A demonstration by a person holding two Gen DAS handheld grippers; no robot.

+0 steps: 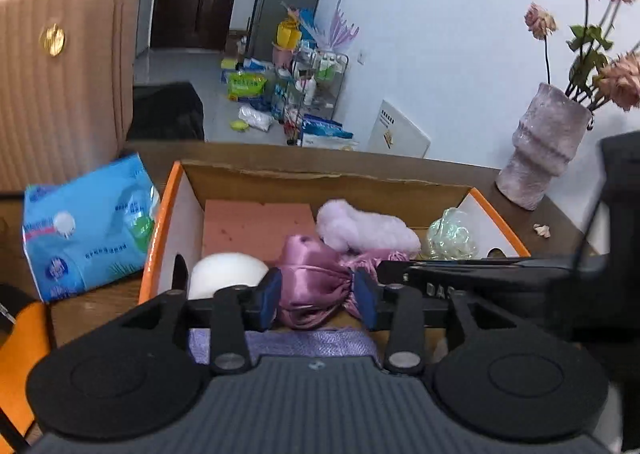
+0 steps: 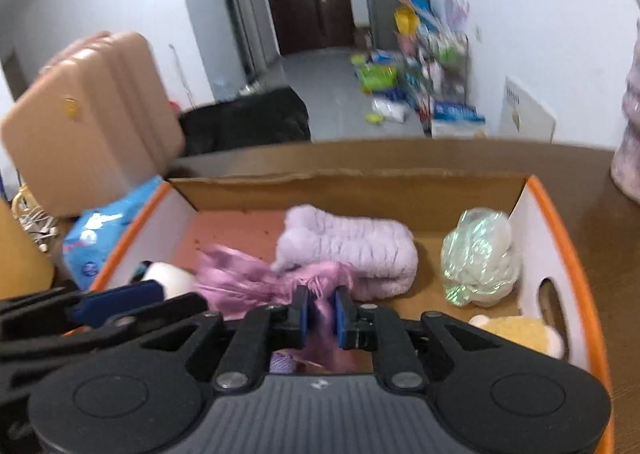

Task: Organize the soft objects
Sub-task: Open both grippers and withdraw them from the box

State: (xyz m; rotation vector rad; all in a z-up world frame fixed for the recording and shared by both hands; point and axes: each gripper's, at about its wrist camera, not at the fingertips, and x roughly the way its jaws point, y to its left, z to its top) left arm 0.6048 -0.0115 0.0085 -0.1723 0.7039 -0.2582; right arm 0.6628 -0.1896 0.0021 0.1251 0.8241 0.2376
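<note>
A pink satin cloth (image 1: pixel 312 286) hangs low over the orange-rimmed cardboard box (image 1: pixel 154 230). My left gripper (image 1: pixel 319 294) has its blue pads against both sides of a wide bunch of it. My right gripper (image 2: pixel 321 316) pinches a thin fold of the same cloth (image 2: pixel 256 278) between nearly closed pads. Inside the box lie a lilac fluffy roll (image 2: pixel 352 246), a white plush (image 1: pixel 228 270), an iridescent plastic bundle (image 2: pixel 480 258), a yellow plush (image 2: pixel 520 334), a pink foam sheet (image 1: pixel 256 226) and a purple knit cloth (image 1: pixel 312 342).
A blue tissue pack (image 1: pixel 88 238) lies left of the box on the wooden table (image 1: pixel 100 314). A pink suitcase (image 1: pixel 60 74) stands behind it. A mauve vase (image 1: pixel 544 146) with dried flowers stands at the back right. Cluttered floor lies beyond the table.
</note>
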